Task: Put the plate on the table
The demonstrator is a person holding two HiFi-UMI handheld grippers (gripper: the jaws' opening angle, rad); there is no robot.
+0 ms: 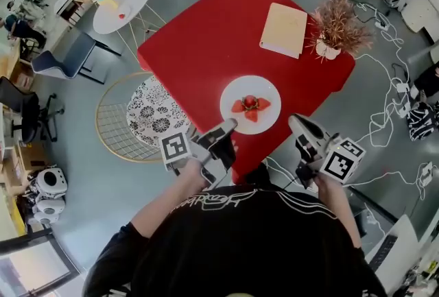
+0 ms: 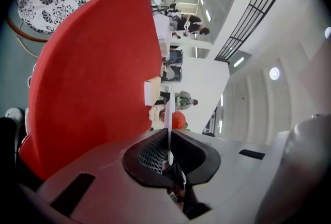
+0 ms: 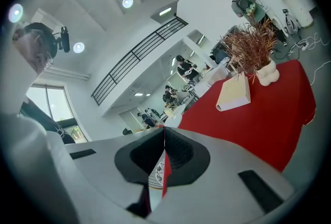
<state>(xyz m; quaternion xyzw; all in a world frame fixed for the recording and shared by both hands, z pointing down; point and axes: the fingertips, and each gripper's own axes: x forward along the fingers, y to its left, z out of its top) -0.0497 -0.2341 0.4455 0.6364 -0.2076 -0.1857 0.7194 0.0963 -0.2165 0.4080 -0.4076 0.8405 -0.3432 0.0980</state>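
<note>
Left gripper [image 1: 228,126] clenched on round white plate [image 1: 250,87] of strawberries [image 1: 251,105], at edge of red square table [image 1: 206,42]; right gripper [image 1: 296,123] closed, empty

Left gripper [image 1: 230,125] and right gripper [image 1: 296,121] point forward, level, fingers of both closed.

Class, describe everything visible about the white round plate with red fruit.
The white round plate looks like smooth ceramic, shallow and plain-rimmed. At its middle sit red strawberry pieces. It lies level over the near edge of the red square table; whether it rests there is unclear. The fingers of the left gripper are shut on its near-left rim; the right gripper, close by, does not hold it.
</note>
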